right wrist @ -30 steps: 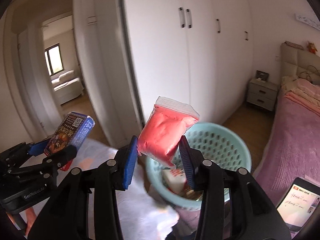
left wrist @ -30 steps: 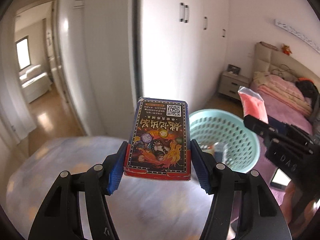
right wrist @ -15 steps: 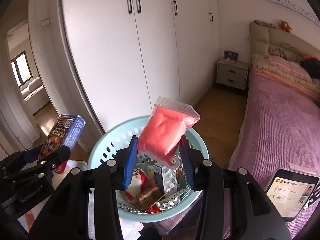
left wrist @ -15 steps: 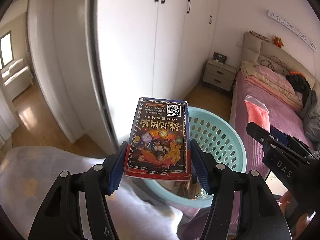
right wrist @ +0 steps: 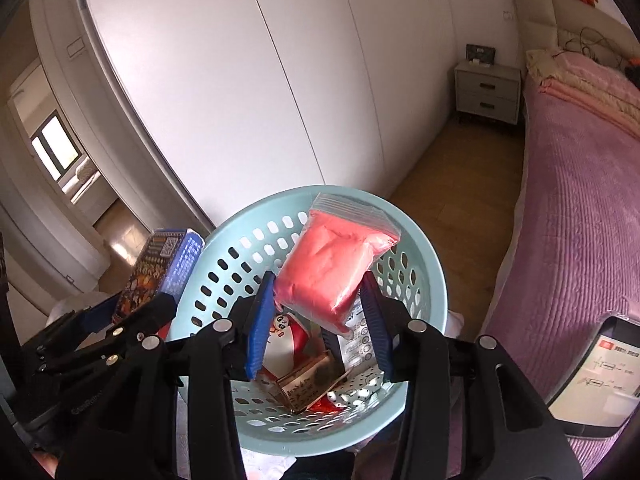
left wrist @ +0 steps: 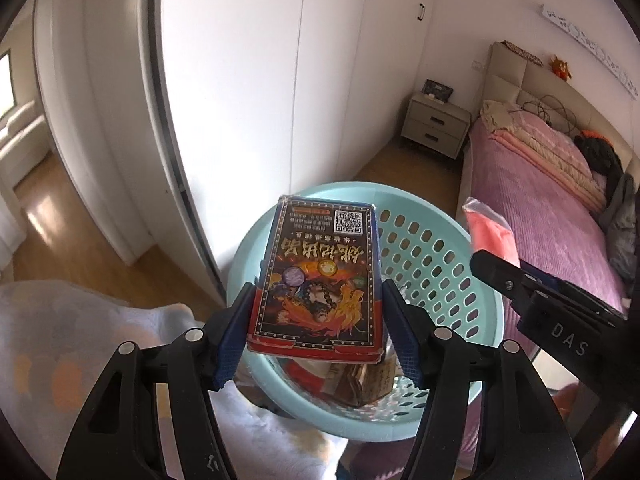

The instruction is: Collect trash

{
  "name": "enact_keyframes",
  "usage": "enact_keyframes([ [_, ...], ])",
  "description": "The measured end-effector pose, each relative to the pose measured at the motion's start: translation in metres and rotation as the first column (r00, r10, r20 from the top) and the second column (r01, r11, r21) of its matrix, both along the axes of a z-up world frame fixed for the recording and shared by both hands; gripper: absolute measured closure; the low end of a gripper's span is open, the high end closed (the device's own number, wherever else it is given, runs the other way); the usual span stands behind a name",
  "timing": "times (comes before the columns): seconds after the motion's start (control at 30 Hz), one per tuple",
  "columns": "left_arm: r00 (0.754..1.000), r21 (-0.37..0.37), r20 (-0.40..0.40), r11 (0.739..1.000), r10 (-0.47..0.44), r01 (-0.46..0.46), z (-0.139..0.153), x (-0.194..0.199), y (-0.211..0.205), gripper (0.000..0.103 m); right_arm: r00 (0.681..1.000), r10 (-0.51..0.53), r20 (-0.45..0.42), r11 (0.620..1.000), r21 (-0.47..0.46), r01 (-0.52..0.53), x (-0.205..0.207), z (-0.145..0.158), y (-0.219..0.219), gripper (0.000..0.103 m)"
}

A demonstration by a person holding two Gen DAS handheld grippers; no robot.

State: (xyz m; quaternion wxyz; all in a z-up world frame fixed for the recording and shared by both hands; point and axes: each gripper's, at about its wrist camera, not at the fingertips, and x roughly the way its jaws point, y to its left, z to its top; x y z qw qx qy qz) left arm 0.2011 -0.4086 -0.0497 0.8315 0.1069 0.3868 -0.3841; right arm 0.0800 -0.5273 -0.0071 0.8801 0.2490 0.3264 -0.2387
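Observation:
My left gripper [left wrist: 316,328] is shut on a blue and red printed box [left wrist: 320,276] and holds it over the near left rim of a pale teal perforated basket [left wrist: 432,256]. My right gripper [right wrist: 318,328] is shut on a pink-filled zip bag [right wrist: 330,270] and holds it above the open basket [right wrist: 424,280]. Several wrappers and small boxes [right wrist: 308,376] lie in the basket's bottom. The box [right wrist: 164,268] shows at the left of the right wrist view, the bag [left wrist: 490,236] at the right of the left wrist view.
White wardrobe doors [right wrist: 280,80] stand behind the basket. A purple-covered bed [right wrist: 580,220] runs along the right, with a phone [right wrist: 600,376] on it. A grey nightstand [left wrist: 436,124] stands at the far wall. A pale patterned cloth [left wrist: 80,360] lies at lower left.
Both grippers have moved forward and tilted down over the basket, each still holding its item. The basket now fills the lower middle of both views and its contents show.

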Motion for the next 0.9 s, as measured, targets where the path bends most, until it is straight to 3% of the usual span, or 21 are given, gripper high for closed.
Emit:
enact_keyframes([
  [0.07, 1.0, -0.008, -0.006, 1.0, 0.006, -0.006, 0.001, -0.001, 0.006, 0.034, 1.0, 0.003, 0.003, 1.0, 0.013, -0.003, 0.004, 0.001, 0.001, 0.057],
  [0.43, 0.999, -0.065, 0.042, 0.998, 0.029, -0.027, 0.025, -0.015, 0.044, 0.031, 0.999, 0.018, 0.026, 1.0, 0.025, -0.018, -0.006, 0.011, 0.012, 0.054],
  [0.7, 0.992, -0.133, 0.092, 0.989, 0.083, -0.07, 0.057, -0.045, 0.095, 0.026, 0.992, 0.093, 0.082, 0.995, -0.033, -0.091, -0.023, 0.048, 0.064, 0.054],
  [0.9, 0.977, -0.193, 0.14, 0.972, 0.158, -0.13, 0.08, -0.076, 0.144, 0.018, 0.984, 0.142, 0.109, 0.986, -0.101, -0.131, -0.045, 0.07, 0.11, 0.048],
])
